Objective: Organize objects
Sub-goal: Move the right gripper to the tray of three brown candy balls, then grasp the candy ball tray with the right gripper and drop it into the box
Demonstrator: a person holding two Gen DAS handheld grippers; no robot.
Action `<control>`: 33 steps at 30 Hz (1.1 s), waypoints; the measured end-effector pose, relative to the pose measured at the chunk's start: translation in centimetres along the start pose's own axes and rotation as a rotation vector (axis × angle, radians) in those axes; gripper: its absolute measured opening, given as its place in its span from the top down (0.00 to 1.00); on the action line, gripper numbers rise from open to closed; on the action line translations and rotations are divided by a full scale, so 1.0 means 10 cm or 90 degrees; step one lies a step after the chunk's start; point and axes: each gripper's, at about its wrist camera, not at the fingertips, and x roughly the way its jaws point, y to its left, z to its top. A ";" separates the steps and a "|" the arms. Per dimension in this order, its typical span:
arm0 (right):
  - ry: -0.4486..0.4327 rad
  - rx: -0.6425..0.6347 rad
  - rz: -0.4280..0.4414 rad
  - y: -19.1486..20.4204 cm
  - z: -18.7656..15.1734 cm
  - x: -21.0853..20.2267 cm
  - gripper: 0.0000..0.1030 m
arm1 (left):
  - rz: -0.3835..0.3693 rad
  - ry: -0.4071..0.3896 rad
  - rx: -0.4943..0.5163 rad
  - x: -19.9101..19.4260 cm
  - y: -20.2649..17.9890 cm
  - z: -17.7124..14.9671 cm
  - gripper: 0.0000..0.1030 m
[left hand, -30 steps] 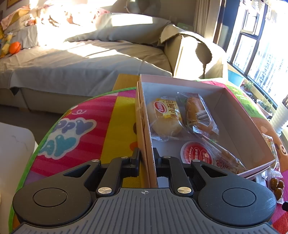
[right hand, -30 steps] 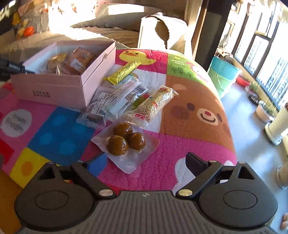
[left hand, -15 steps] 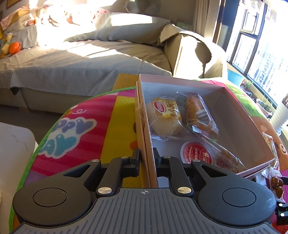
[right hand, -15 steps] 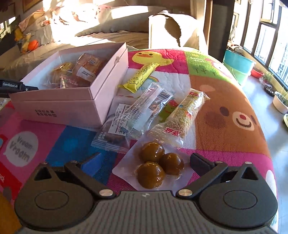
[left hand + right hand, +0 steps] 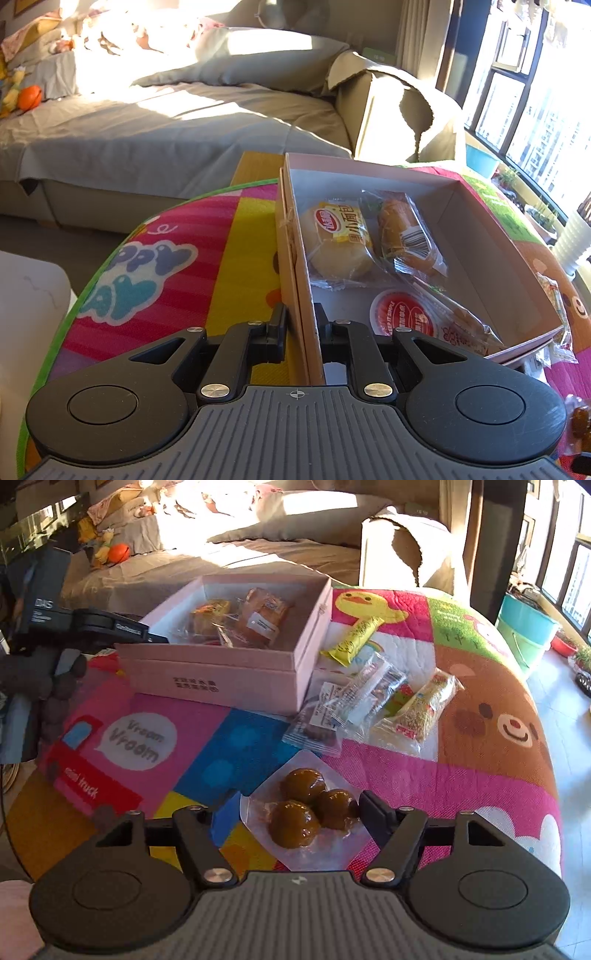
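Observation:
A pink box (image 5: 491, 258) stands open on the colourful mat, with several wrapped breads and snacks inside (image 5: 343, 240). My left gripper (image 5: 300, 325) is shut on the box's near wall. The box also shows in the right wrist view (image 5: 221, 675). My right gripper (image 5: 295, 816) is open, its fingers on either side of a clear packet of three brown balls (image 5: 306, 808) on the mat. A yellow snack bar (image 5: 354, 640), clear wrapped packets (image 5: 354, 701) and a sesame bar (image 5: 424, 709) lie beside the box.
The play mat (image 5: 461, 775) covers a rounded table. A grey sofa (image 5: 166, 129) stands behind it. A blue bucket (image 5: 528, 631) sits on the floor by the window at right. The left handheld unit (image 5: 92, 627) reaches in from the left.
My right gripper has moved forward and down to the packet of brown balls, which now sits between its fingers. My left gripper keeps its hold on the box wall.

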 end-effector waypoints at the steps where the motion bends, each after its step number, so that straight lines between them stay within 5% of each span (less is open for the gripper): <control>1: -0.017 -0.006 0.004 0.03 0.07 -0.10 0.32 | 0.000 0.000 -0.001 0.00 0.01 0.00 0.84; 8: -0.220 -0.043 0.020 0.22 0.95 -0.82 0.32 | 0.000 0.000 -0.001 0.00 0.01 0.00 0.84; 13: -0.298 -0.074 0.052 0.43 1.45 -0.81 0.31 | 0.000 0.001 0.001 0.00 0.01 0.00 0.84; 26: -0.060 0.057 0.125 0.47 1.58 0.88 0.31 | -0.004 0.000 0.006 0.00 0.01 0.01 0.84; 33: -0.033 0.110 0.158 0.35 1.48 1.07 0.25 | -0.007 0.002 0.008 0.00 0.01 0.01 0.84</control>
